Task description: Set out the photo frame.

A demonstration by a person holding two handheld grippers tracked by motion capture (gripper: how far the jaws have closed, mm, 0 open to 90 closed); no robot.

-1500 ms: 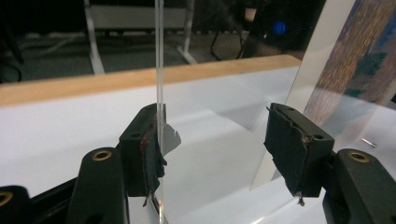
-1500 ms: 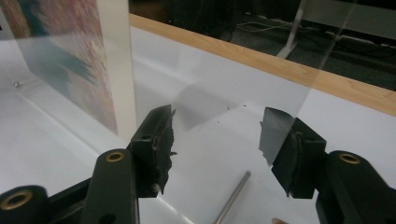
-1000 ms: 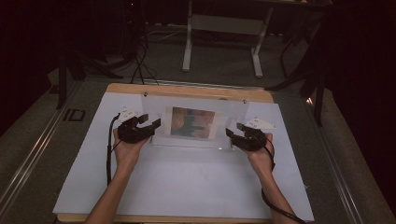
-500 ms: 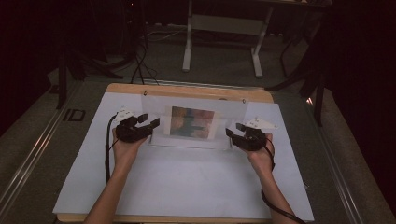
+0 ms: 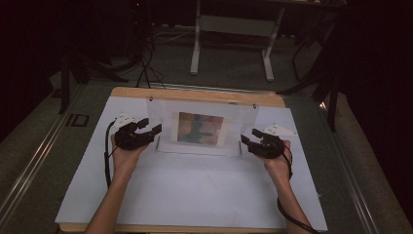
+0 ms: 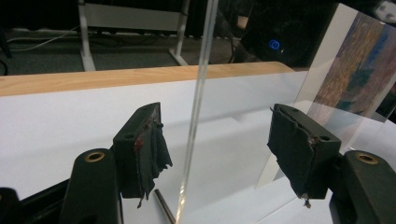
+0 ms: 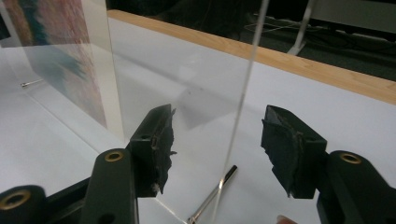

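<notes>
On the left of the high view, the person's left forearm reaches up the white sheet-covered wooden table [image 5: 195,195], its hand holding the black left gripper [image 5: 152,134] level at the left edge of the clear upright acrylic picture frame [image 5: 156,119]. The jaws have just been opening; the left gripper view shows the frame's edge standing between the pads, touching neither. The frame stands mid-table near the far wooden edge, with a colourful painted print [image 5: 200,128] inside. At the right, the right forearm mirrors this, the black right gripper [image 5: 246,142] at the frame's right edge. Its jaws have likewise just been opening, the edge between them untouched. The gripper views show thin metal pins [image 7: 212,196] at the frame's foot.
</notes>
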